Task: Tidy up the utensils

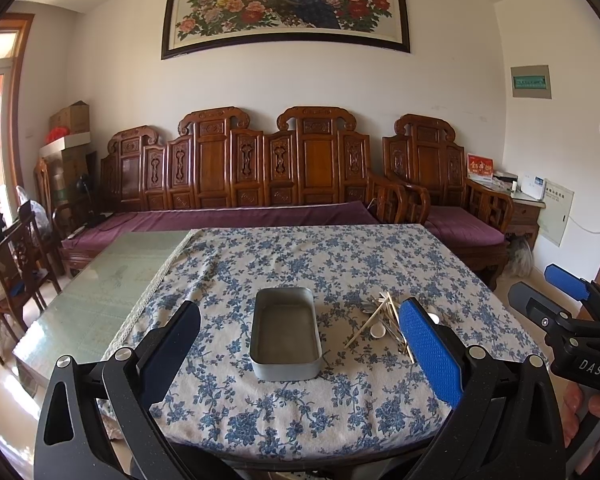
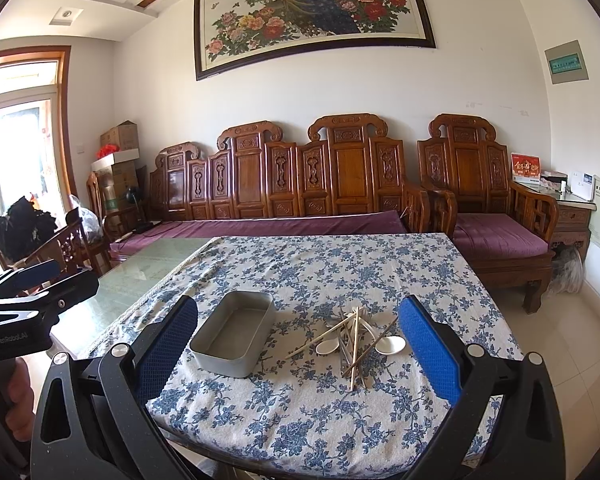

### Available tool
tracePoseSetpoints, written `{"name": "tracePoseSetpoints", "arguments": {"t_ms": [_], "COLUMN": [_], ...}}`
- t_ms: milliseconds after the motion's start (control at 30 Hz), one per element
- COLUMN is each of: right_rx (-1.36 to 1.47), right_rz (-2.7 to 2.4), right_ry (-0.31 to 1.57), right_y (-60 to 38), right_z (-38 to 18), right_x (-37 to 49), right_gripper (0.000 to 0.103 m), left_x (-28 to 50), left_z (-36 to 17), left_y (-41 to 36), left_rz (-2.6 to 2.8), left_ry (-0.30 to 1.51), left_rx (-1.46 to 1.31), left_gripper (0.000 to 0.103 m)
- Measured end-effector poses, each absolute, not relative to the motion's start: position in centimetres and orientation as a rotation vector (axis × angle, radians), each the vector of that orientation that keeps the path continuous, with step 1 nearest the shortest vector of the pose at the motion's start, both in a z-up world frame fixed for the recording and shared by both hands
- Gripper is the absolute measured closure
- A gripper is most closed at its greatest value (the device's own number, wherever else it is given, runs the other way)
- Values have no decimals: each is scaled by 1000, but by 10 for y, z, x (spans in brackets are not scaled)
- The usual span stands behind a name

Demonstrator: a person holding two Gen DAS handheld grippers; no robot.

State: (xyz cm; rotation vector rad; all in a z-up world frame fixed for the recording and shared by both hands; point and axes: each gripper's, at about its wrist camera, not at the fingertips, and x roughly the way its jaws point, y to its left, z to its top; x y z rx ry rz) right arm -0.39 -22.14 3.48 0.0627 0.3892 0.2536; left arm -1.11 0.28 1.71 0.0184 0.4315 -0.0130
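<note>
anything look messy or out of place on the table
Yes. The utensils lie in a crisscrossed heap on the tablecloth, chopsticks over white spoons and metal pieces, right of the metal tin, which holds nothing. The cloth also covers only part of the table, leaving glass bare on the left. Both grippers are open.

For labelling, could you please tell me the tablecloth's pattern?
Blue flowers on white tablecloth; clearest in the right wrist view.

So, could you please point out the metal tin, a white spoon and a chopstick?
metal tin (image 2: 220, 354), right wrist view, near outer wall.
white spoon (image 2: 392, 344), right wrist view, bowl.
chopstick (image 2: 355, 354), right wrist view, mid-shaft.
</note>
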Motion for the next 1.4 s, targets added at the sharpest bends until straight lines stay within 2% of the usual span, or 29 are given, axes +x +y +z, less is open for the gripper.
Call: {"name": "tracePoseSetpoints", "arguments": {"t_ms": [633,1400], "right_rx": [65,59], "right_rz": [257,197], "right_ry": [399,530], "right_y": [-216,-246], "right_z": [34,-48], "right_x": [-4,65], "right_gripper": [2,2], "left_x": [-10,68], "left_z": [10,-79], "left_y": [1,3], "left_rz": [-17,-99], "left_ry": [448,739], "left_rx": [21,43], "left_gripper": [6,6]}}
